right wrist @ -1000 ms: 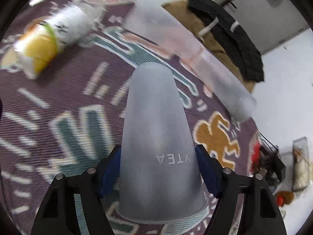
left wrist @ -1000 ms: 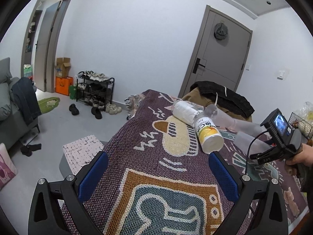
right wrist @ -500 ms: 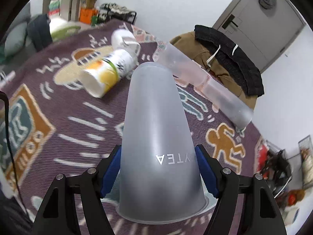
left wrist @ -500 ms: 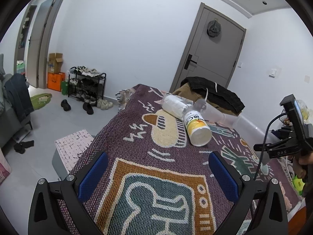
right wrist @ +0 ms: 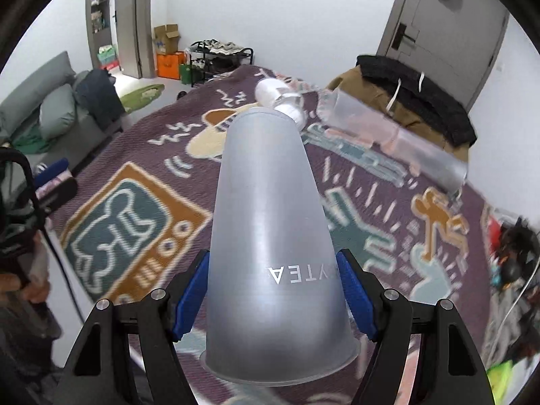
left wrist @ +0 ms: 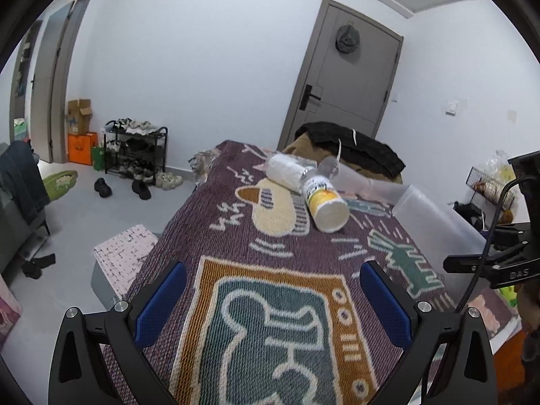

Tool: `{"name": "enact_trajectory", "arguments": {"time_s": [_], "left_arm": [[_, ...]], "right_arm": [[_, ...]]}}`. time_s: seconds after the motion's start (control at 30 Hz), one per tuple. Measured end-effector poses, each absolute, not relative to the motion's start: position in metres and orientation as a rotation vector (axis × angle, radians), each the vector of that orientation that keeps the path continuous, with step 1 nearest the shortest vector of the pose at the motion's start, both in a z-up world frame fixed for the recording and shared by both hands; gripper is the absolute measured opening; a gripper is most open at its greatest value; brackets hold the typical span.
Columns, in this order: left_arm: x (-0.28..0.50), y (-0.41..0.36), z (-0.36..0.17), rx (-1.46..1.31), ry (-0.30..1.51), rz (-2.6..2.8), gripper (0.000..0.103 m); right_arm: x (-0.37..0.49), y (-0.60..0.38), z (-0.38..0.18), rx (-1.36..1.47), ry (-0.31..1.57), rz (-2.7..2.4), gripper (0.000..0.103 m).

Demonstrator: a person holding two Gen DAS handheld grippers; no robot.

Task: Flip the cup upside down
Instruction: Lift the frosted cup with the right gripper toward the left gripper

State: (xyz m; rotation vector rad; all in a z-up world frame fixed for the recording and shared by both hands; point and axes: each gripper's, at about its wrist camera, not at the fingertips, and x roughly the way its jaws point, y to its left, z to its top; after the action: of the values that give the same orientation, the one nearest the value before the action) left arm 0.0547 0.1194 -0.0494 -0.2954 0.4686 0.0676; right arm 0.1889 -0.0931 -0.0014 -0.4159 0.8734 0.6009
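My right gripper (right wrist: 273, 290) is shut on a frosted plastic cup (right wrist: 266, 222), blue pads against its sides near the rim. The cup's rim faces the camera and its base points away, held above the patterned blanket (right wrist: 135, 175). In the left wrist view the same cup (left wrist: 435, 222) lies tilted at the right, base pointing left, held off the blanket by the right gripper's black body (left wrist: 499, 263). My left gripper (left wrist: 273, 300) is open and empty over the near part of the blanket (left wrist: 270, 303).
A yellow-labelled bottle (left wrist: 324, 202) and a white roll (left wrist: 285, 172) lie on the blanket's far part. A long stack of clear cups (right wrist: 395, 135) lies beside them. A dark jacket (left wrist: 354, 148) is heaped at the far end. A wire basket (left wrist: 489, 189) stands to the right.
The right gripper has lifted and tilted up with the cup, so the cup's base now points further out toward the room. The left gripper drew back slightly, still open.
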Motion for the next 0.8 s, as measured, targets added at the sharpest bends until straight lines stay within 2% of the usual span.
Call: {"name": "enact_trajectory", "arguments": {"time_s": [0.27, 0.6, 0.8], "left_arm": [[0.042, 0.115, -0.062, -0.271, 0.522, 0.036, 0.103], [0.048, 0.121, -0.072, -0.300, 0.559, 0.048, 0.103], [0.056, 0.118, -0.058, -0.285, 0.558, 0.036, 0.103]], "right_arm": [[0.167, -0.089, -0.027, -0.370, 0.924, 0.608, 0.075], [0.201, -0.109, -0.068, -0.300, 1.040, 0.469, 0.076], [0.200, -0.132, -0.057, -0.184, 1.048, 0.483, 0.080]]}}
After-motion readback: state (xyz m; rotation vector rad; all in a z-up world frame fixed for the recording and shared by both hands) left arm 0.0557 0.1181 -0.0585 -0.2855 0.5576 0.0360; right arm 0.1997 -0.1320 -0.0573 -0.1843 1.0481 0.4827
